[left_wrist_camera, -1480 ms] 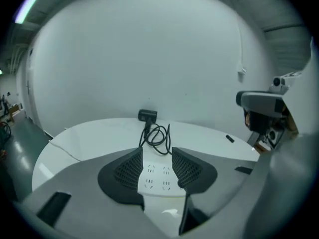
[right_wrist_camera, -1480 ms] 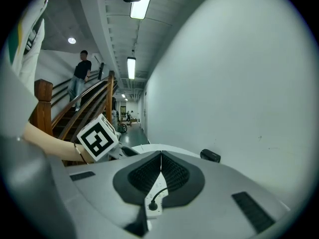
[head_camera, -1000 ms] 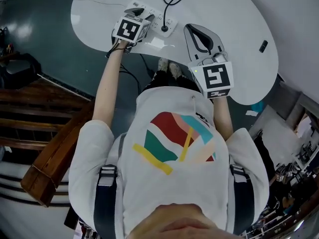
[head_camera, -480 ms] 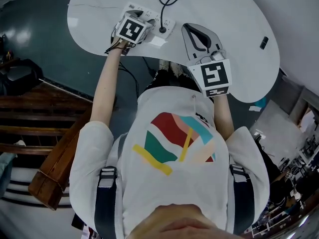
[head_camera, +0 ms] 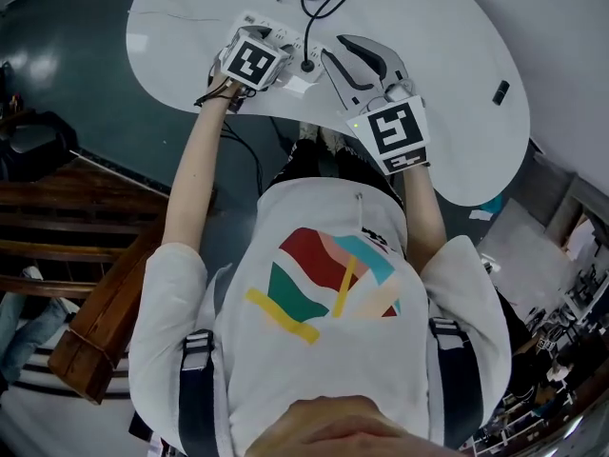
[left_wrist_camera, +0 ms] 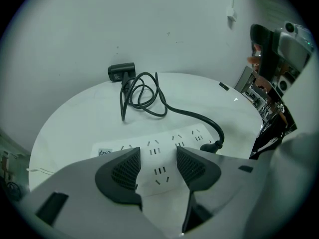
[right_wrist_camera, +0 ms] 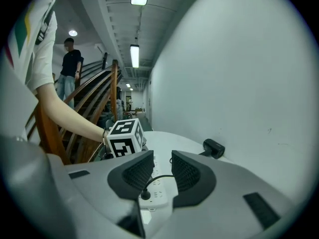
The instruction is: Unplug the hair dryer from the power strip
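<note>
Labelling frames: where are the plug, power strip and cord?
plug [left_wrist_camera: 211,145], left gripper view, its black body.
power strip [left_wrist_camera: 159,159], left gripper view, white top face.
cord [left_wrist_camera: 190,114], left gripper view, stretch near plug.

Left hand-held gripper [left_wrist_camera: 158,166], right hand-held gripper [right_wrist_camera: 162,172], jaws opening

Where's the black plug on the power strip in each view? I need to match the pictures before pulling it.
Head view: the black plug is at upper centre, at the strip's right end.
Left gripper view: right of centre, at the strip's right end.
Right gripper view: low centre, at the strip's near end.
Shared landmark: the white power strip on the white table.
</note>
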Action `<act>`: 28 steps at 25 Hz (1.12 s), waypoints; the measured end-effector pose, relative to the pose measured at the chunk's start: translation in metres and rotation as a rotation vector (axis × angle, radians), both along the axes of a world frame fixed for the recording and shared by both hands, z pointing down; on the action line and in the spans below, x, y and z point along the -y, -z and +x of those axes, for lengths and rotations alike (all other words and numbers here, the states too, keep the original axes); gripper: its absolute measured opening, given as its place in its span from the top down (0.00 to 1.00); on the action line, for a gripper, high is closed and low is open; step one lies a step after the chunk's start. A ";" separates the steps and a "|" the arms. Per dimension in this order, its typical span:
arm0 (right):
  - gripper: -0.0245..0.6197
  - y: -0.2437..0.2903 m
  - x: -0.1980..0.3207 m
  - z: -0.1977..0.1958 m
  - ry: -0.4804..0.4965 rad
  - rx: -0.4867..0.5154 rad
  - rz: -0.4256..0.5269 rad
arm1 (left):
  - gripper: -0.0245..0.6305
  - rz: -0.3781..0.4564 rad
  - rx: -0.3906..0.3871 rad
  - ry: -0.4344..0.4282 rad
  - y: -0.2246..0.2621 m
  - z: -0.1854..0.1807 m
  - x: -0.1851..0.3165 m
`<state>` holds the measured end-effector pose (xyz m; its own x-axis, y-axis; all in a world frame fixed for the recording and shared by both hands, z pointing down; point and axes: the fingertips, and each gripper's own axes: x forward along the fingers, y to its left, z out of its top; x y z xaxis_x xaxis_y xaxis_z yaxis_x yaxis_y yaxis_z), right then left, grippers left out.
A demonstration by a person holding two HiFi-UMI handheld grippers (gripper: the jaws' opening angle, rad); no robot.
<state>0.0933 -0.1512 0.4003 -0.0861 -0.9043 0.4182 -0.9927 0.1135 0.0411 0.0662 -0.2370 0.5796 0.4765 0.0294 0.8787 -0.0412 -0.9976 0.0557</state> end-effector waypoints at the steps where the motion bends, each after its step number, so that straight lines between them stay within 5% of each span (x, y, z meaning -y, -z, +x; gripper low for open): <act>1: 0.79 -0.007 0.004 -0.004 0.035 0.001 -0.015 | 0.62 0.002 -0.004 -0.001 0.000 0.001 0.000; 6: 0.74 -0.058 0.018 -0.028 0.154 0.063 -0.111 | 0.62 0.020 -0.016 0.009 0.003 -0.002 0.003; 14: 0.72 -0.132 0.021 -0.039 0.168 0.070 -0.283 | 0.62 0.015 -0.036 0.015 0.003 -0.001 0.004; 28: 0.85 -0.151 0.035 -0.050 0.197 0.087 -0.227 | 0.61 0.012 -0.024 0.014 0.002 -0.002 0.004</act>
<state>0.0433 -0.1867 0.5511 -0.2941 -0.7510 0.5911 -0.9495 0.3002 -0.0910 0.0638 -0.2409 0.5773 0.4981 0.0121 0.8670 -0.0541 -0.9975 0.0450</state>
